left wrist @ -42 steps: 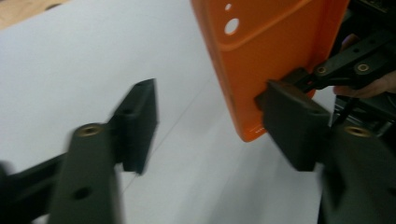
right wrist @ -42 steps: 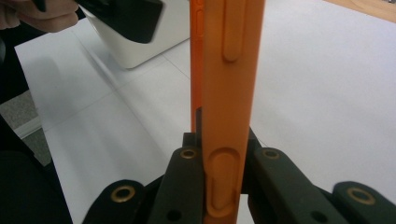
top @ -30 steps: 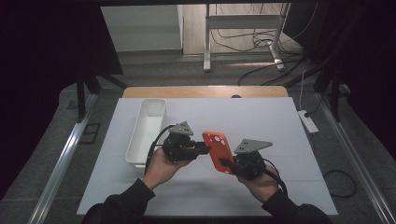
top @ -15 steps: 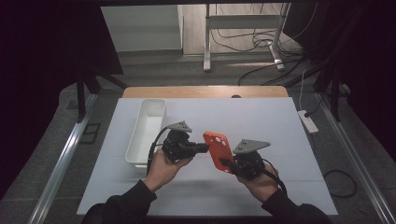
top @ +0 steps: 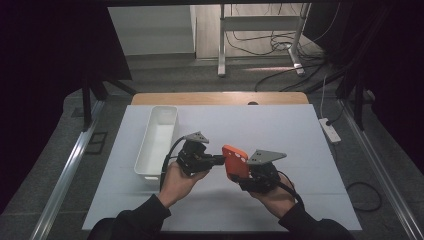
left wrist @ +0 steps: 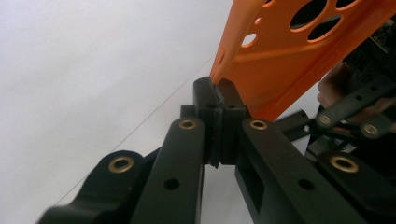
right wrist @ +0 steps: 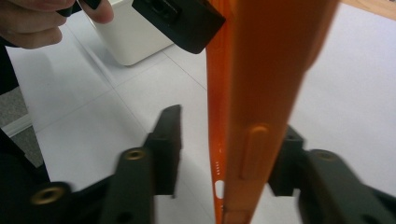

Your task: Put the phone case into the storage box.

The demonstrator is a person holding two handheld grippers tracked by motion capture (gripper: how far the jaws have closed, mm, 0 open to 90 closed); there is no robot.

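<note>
While the person holds both tools over the white table (top: 300, 130), an orange phone case (top: 235, 161) hangs between them, above the table. It is thin, smooth plastic with round holes and a small raised side button. The right gripper (right wrist: 224, 154) has its black jaws spread, with the case standing in the gap. The left gripper (left wrist: 218, 100) is pressed tight, pinching the case's edge. Farther back from the case, to its left, sits a long white plastic bin (top: 156, 141).

Black left gripper (top: 218, 159) — brass rivets, grey three-cornered plate, black cable — dark sleeves (top: 135, 220)
</note>
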